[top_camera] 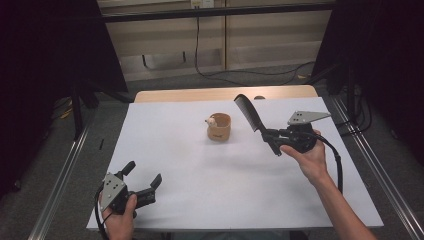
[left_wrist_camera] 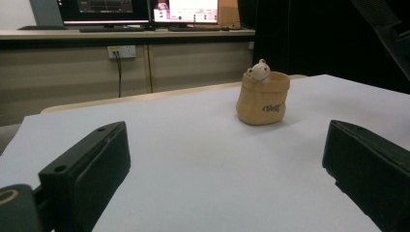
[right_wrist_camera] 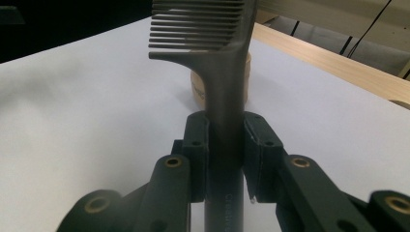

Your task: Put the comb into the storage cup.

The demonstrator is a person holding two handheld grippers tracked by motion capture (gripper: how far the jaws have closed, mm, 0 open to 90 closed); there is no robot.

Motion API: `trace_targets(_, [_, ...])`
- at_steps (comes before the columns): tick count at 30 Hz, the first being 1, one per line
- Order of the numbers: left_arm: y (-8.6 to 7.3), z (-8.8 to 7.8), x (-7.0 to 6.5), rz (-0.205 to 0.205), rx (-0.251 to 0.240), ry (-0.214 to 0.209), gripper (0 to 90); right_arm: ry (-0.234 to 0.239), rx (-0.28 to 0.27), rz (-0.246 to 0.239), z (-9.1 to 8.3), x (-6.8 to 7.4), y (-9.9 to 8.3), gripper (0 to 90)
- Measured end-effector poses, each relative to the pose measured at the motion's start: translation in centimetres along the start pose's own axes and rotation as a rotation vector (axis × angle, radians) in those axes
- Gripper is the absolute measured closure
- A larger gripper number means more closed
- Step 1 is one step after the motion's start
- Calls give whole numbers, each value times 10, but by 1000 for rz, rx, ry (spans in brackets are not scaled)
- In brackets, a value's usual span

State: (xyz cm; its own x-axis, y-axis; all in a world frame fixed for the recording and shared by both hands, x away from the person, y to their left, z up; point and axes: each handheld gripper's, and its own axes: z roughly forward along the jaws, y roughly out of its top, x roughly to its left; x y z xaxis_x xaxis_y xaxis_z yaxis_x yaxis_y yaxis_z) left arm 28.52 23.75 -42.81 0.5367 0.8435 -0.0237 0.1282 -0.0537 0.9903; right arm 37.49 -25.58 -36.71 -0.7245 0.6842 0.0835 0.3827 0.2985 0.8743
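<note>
- Right gripper: jaws pinching the handle of a black comb, raised above the table's right side.
- Left gripper: jaws spread, empty, near the front-left corner.
- Tan cup: toward the far edge, just left of the comb.

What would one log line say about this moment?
right gripper: shut on comb, held above table | left gripper: open, empty | pouch: upright, mid-table

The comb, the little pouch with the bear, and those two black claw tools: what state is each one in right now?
Comb: held by its handle, lifted off the table, teeth end raised above the pouch's right side.
Right gripper: shut on the comb.
Left gripper: open, nothing between its jaws, low near the table's front-left corner.
Tan pouch: upright on the white sheet, mouth open.
Small bear figure: peeking over the pouch's rim.
</note>
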Motion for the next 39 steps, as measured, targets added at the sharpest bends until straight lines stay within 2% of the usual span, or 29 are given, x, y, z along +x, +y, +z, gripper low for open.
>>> trace_targets(2, [0, 0, 0, 0, 0, 0, 32, -13, -9, 3, 0, 0, 2, 733])
trace_targets(7, [0, 0, 1, 2, 0, 1, 32, -10, -31, -5, -1, 2, 6, 733])
trace_targets(16, [0, 1, 0, -3, -4, 0, 32, 9, -124, -3, 6, 2, 17, 734])
trace_targets(21, [0, 0, 1, -1, -3, -1, 32, 11, -144, -12, 7, 4, 21, 734])
trace_targets(36, [0, 1, 1, 2, -3, -2, 32, 6, -239, 8, 16, 6, 27, 733])
trace_targets(39, [0, 0, 1, 6, -1, -2, 32, 5, -272, 6, 18, 7, 33, 734])
